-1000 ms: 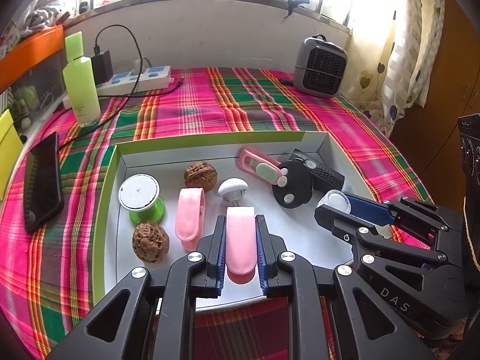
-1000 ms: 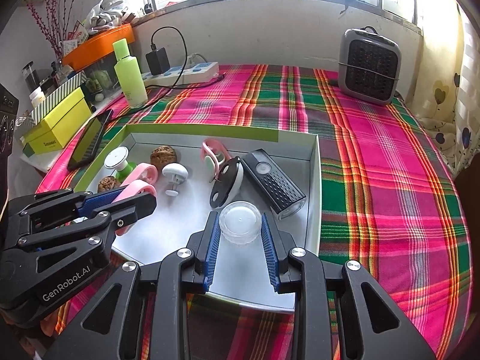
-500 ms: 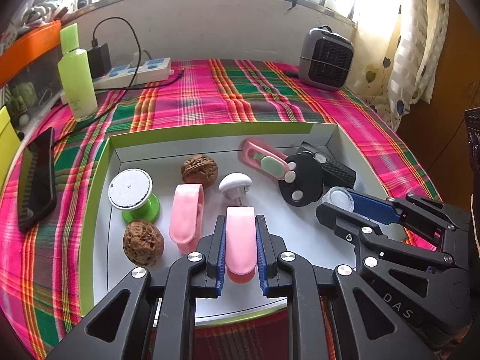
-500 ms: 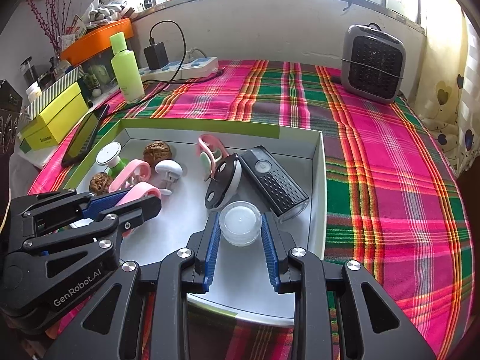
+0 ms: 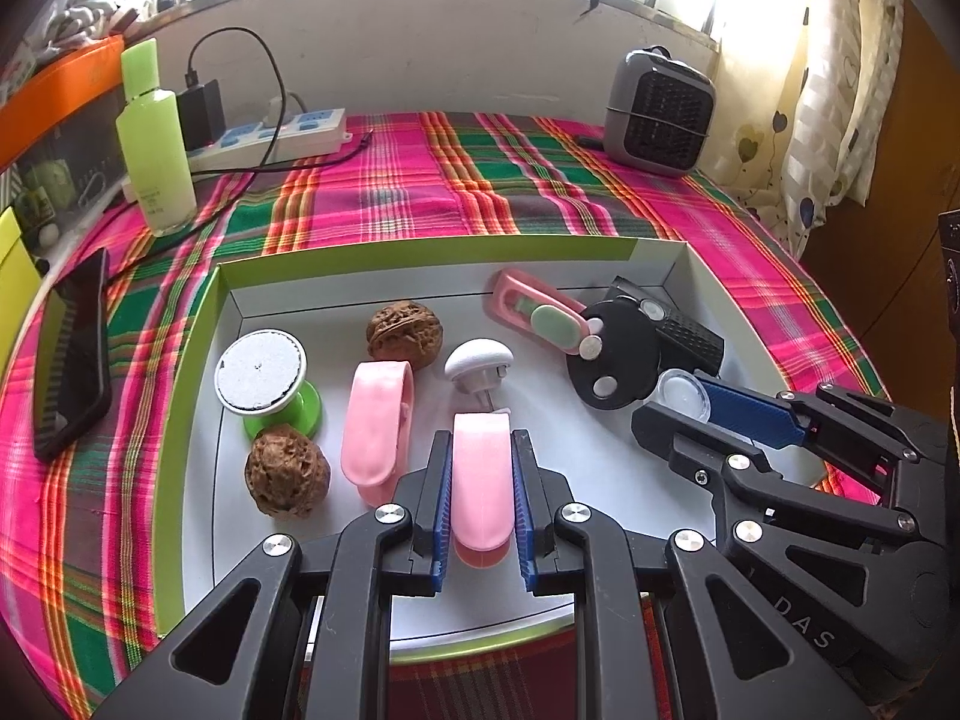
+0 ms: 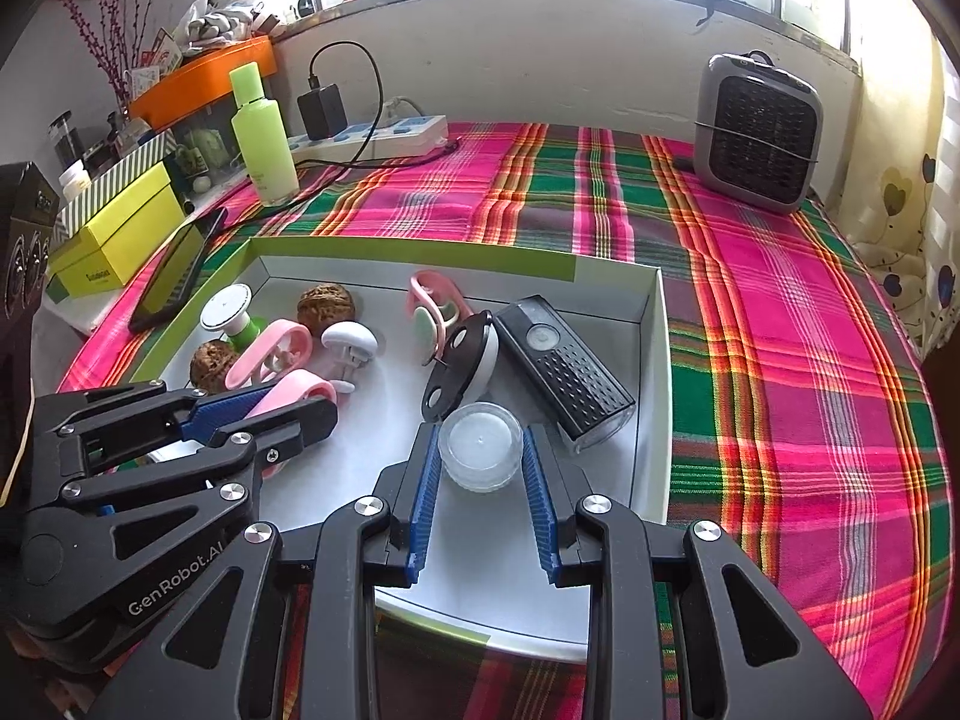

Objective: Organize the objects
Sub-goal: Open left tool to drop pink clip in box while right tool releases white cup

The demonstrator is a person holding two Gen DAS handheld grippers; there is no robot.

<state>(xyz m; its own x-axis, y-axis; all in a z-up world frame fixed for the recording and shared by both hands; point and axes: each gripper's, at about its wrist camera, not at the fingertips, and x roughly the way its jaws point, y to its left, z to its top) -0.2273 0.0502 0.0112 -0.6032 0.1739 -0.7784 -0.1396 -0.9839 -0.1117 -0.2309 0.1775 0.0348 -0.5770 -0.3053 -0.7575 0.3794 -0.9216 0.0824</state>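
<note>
2 tools grip inside the box [image 5: 198, 360]: left tool [image 5: 481, 480] pinches a light, springy pink clip [image 5: 480, 474] across its flanks, right tool [image 6: 480, 462] a slippery clear jar [image 6: 480, 444] at 12 o'clock.

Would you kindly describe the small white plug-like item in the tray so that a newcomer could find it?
Look inside the green-rimmed tray on the plaid cloth. Near its middle, just right of the far walnut, lies the white plug, the only mushroom-shaped piece.

Tray [image 6: 651, 360] left half crowded: two walnuts [image 5: 287, 471], green spool [image 5: 267, 381], pink clips [image 5: 378, 420] and white plug [image 5: 477, 366] near one another. Bare floor lies between plug and black disc [image 5: 612, 354]. Black speaker [image 6: 564, 372] blocks the right wall.
</note>
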